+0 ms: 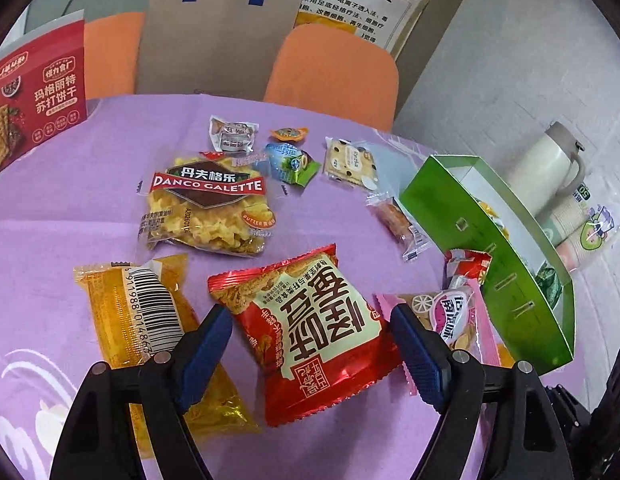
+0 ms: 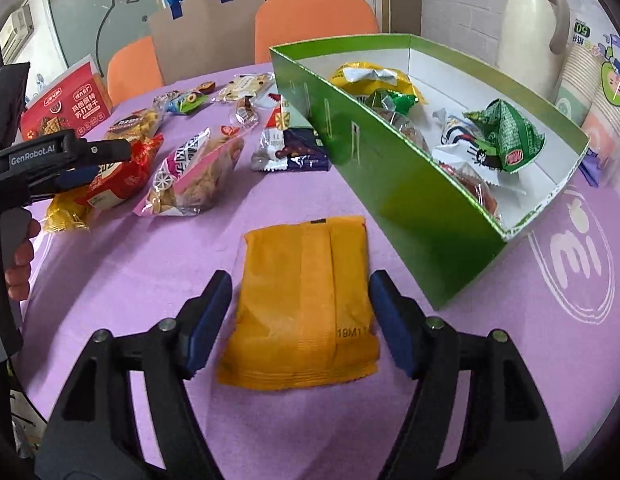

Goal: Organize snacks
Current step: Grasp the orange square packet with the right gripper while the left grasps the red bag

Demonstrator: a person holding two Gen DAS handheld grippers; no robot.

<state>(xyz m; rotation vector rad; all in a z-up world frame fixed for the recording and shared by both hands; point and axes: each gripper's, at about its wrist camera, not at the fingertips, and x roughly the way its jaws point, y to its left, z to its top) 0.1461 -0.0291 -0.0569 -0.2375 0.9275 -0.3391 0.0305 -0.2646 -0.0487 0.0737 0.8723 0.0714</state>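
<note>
Currently two packets are straddled at once, one by each claw, and neither is yet gripped. The left gripper is spread wide around the red snack packet, whose sides lie just inside the blue pads without clear contact. The right gripper is likewise spread around the orange packet, which lies flat on the purple tablecloth just beside the green box.

For a good pick, each claw should be lowered until the pads are level with the packet's body, and closed gently across the narrow width, since the contents are probably brittle and the film slippery. The orange packet is best taken first, the box wall being so near: it should be lifted clear of that wall before it is carried over and released among the wrappers already inside. The pink packet touching the red one may be dragged along unless the closing is kept square.

Both tools are held low and tilted down toward the table, fingers pointing away from the person. In the right wrist view the left tool's handle is seen wrapped by a hand at the table's left edge.
</note>
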